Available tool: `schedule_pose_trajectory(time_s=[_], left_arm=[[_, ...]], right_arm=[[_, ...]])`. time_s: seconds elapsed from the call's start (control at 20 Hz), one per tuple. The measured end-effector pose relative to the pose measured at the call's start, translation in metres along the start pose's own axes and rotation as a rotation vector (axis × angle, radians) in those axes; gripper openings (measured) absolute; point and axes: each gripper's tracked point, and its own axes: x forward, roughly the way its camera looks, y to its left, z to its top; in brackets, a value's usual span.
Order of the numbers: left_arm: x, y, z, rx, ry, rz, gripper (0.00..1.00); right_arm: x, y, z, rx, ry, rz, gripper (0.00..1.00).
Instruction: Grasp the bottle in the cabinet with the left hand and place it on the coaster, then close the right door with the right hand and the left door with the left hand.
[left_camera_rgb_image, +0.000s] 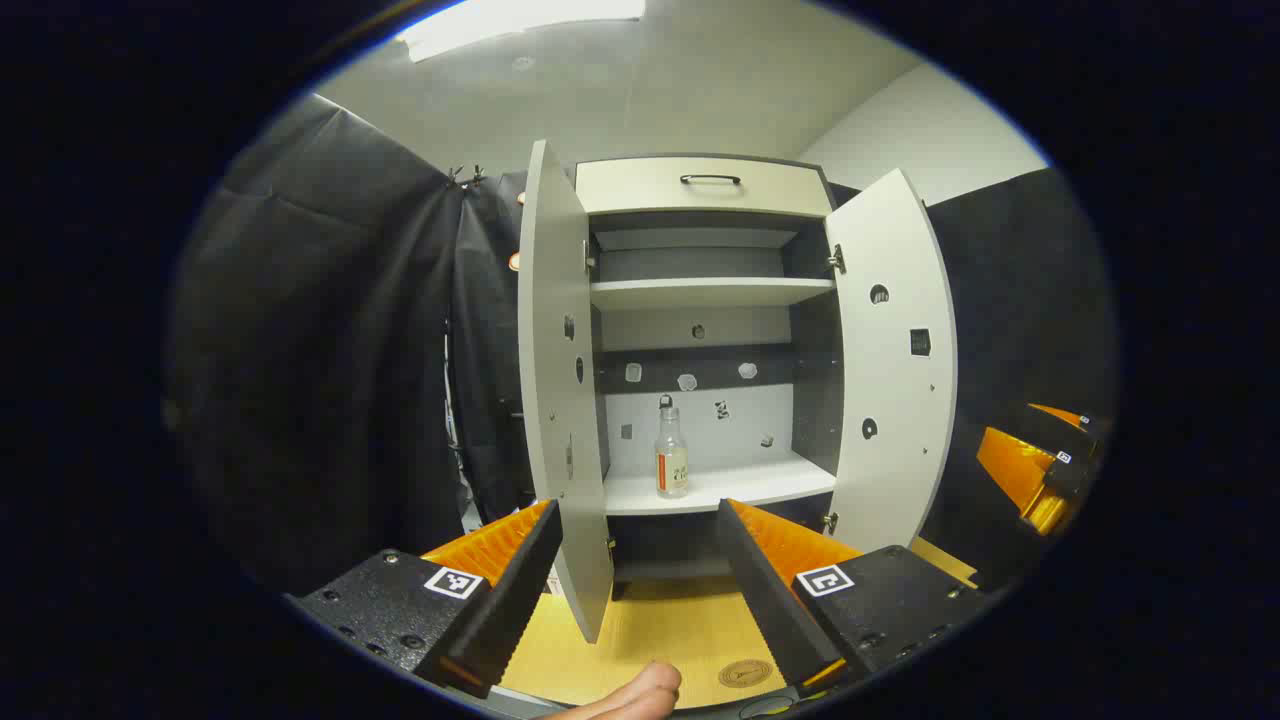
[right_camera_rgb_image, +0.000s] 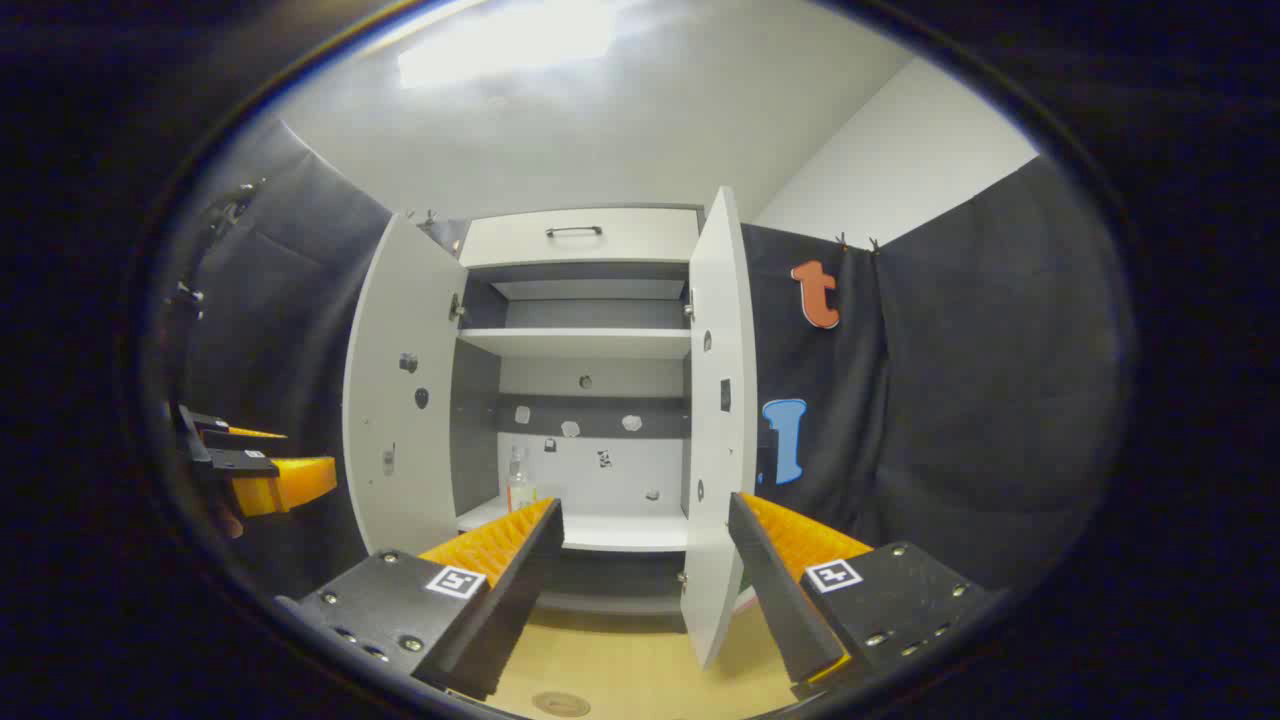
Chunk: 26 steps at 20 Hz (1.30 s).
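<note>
**With both doors open, the bottle waits on its shelf**

While the cabinet (left_camera_rgb_image: 705, 185) stands with both doors swung wide, the bottle (left_camera_rgb_image: 671, 455) sits upright on the lower shelf (left_camera_rgb_image: 740, 485), toward its left side and well inside the opening. Nothing touches it. The left gripper (left_camera_rgb_image: 640, 570) hangs in front of the cabinet with its fingers spread apart and nothing between them, aimed roughly at the shelf but well short of it. The right gripper (right_camera_rgb_image: 640, 575) is likewise spread and empty, held back with the right door (right_camera_rgb_image: 715, 420) edge-on just ahead of it.

Judging from this, the task is at its very first step: the reach for the bottle has not yet landed. The coaster (left_camera_rgb_image: 745, 673) lies bare on the wooden tabletop (left_camera_rgb_image: 660, 625), near the bottom of the left gripper view.

The next move calls for the left gripper to travel forward between the left door (left_camera_rgb_image: 555, 400) and the right door, level with the bottle's body, so the fingers pass either side of it before closing. The left door's edge stands close to that path and could be clipped.
</note>
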Motion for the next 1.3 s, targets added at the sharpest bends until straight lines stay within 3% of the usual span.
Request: schedule_pose_trajectory(time_s=[0.3,0.6,0.85,1.3], left_arm=[[-0.007,-0.013,0.010,-0.005,-0.015,-0.004,0.98],[0.021,-0.013,0.006,-0.023,-0.026,-0.017,0.98],[0.084,-0.019,-0.009,-0.028,-0.011,-0.049,0.97],[0.247,-0.039,-0.045,-0.001,-0.018,-0.066,0.98]], right_arm=[[-0.002,0.006,0.007,0.028,-0.012,0.055,1.00],[0.012,0.007,0.002,0.034,-0.015,0.047,0.97],[0.040,0.013,-0.006,0.069,-0.005,0.045,0.97],[0.106,0.015,-0.016,0.069,-0.026,0.015,0.97]])
